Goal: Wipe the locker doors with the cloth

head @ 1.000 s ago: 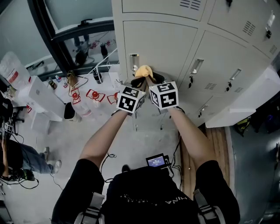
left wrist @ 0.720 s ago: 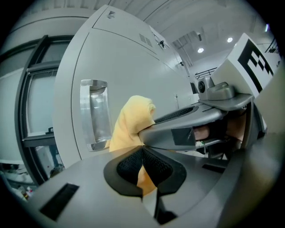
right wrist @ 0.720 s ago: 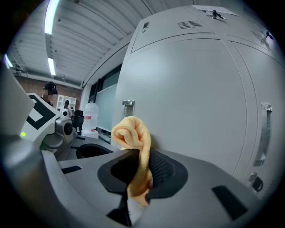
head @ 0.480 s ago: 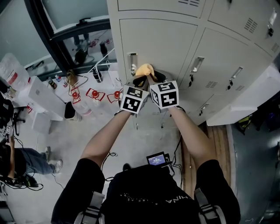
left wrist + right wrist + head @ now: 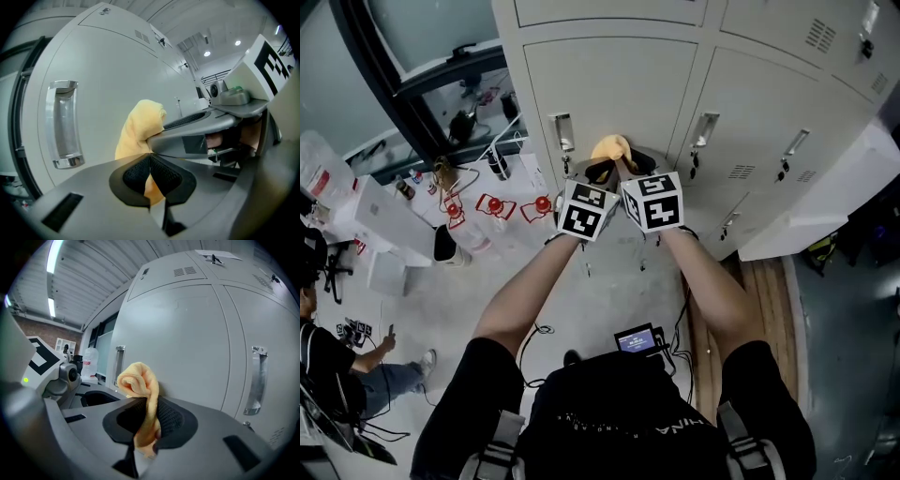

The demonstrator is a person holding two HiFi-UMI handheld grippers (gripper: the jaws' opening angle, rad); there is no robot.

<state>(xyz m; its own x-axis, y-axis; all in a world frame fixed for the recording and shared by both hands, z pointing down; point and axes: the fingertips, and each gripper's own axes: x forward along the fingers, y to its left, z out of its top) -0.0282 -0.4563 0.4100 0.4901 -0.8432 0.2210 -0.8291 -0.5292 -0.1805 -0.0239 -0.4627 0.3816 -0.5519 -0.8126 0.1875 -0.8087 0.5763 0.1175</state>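
Since a second ago the cloth [image 5: 612, 148] has slid right across the door [image 5: 609, 80], away from the handle [image 5: 562, 133]. It is a bunched wad standing straight out ahead of the jaw tips, with its long axis along the jaws, at the door face. The right gripper [image 5: 147, 420] is clamped on its tail. The left gripper [image 5: 150, 161] is closed too, with cloth showing in its seam. Both sit side by side, equally near, so the next stroke would likely be pushed tip-first.
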